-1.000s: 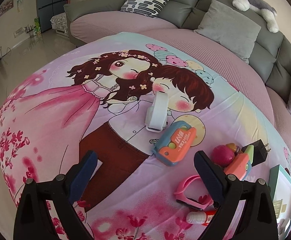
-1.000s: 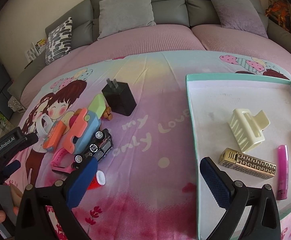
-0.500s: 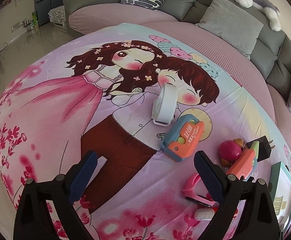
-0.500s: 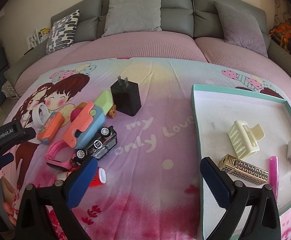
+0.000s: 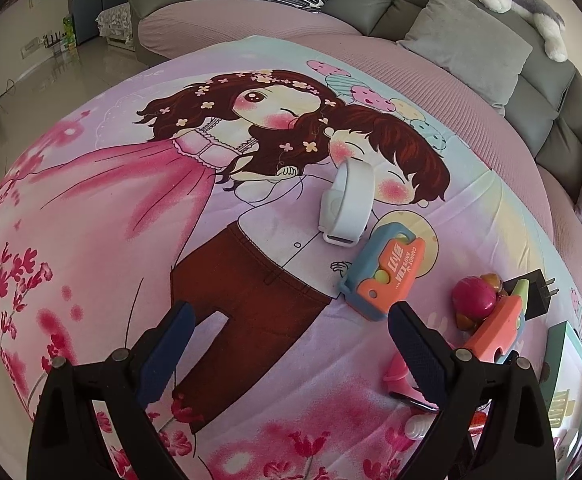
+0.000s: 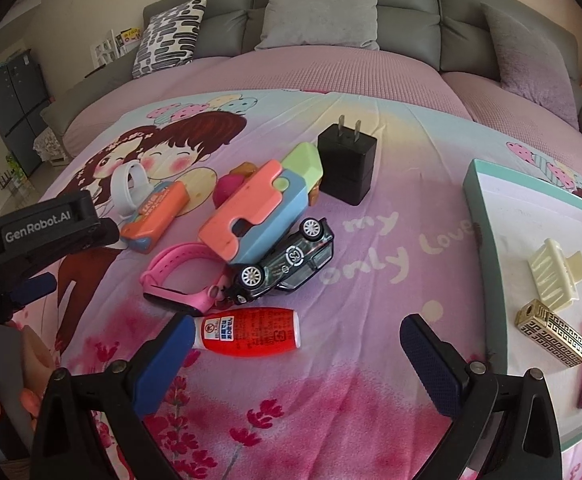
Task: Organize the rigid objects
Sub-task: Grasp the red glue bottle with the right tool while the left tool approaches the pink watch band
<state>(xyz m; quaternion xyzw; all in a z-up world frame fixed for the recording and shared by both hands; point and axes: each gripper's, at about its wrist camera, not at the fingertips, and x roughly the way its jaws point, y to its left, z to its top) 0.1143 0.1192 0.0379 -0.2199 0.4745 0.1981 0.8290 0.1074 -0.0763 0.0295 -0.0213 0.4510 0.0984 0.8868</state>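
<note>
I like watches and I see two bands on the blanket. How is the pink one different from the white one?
The pink band lies flat on its side beside the toy car; the white band stands up on its edge. The pink band has a dark face; the white band looks white all over. The pink band lies nearer the right gripper. Both are closed loops resting on the blanket, outside the tray.

The tray (image 6: pixel 475 204) runs off the right wrist view's right edge.
</note>
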